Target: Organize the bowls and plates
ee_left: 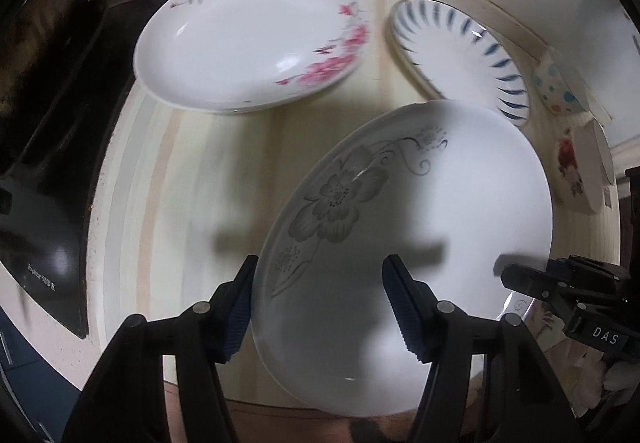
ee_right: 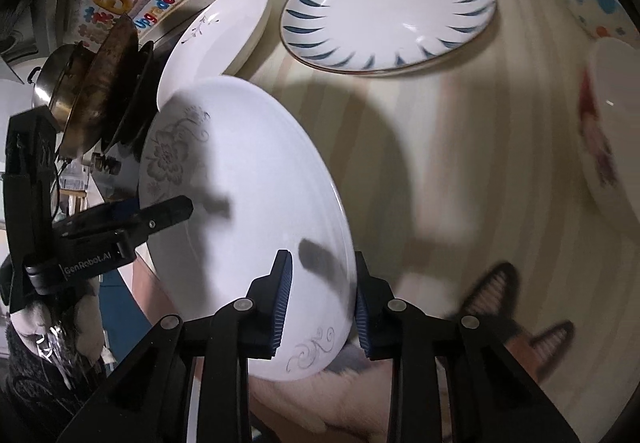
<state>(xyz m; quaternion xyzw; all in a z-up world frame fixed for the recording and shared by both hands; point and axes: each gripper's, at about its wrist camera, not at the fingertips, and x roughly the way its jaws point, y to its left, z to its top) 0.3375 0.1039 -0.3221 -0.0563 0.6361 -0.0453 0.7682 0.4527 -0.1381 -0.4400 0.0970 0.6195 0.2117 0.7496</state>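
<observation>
A white plate with a grey flower print point(ee_left: 420, 227) is held tilted above the table between both grippers. My left gripper point(ee_left: 320, 303) straddles its near-left rim with the jaws wide apart. My right gripper point(ee_right: 322, 303) is shut on the plate's rim point(ee_right: 256, 203); it also shows in the left wrist view point(ee_left: 532, 279) at the plate's right edge. A pink-blossom plate point(ee_left: 248, 39) and a blue-striped plate point(ee_right: 388, 7) lie on the striped table behind.
A polka-dot bowl point(ee_left: 558, 87) and a red-flower bowl point(ee_left: 580, 171) stand at the right. A dark stove with a wok and a metal pot point(ee_right: 80, 91) stands at the left. The table point(ee_right: 460, 163) ends at a wall with stickers.
</observation>
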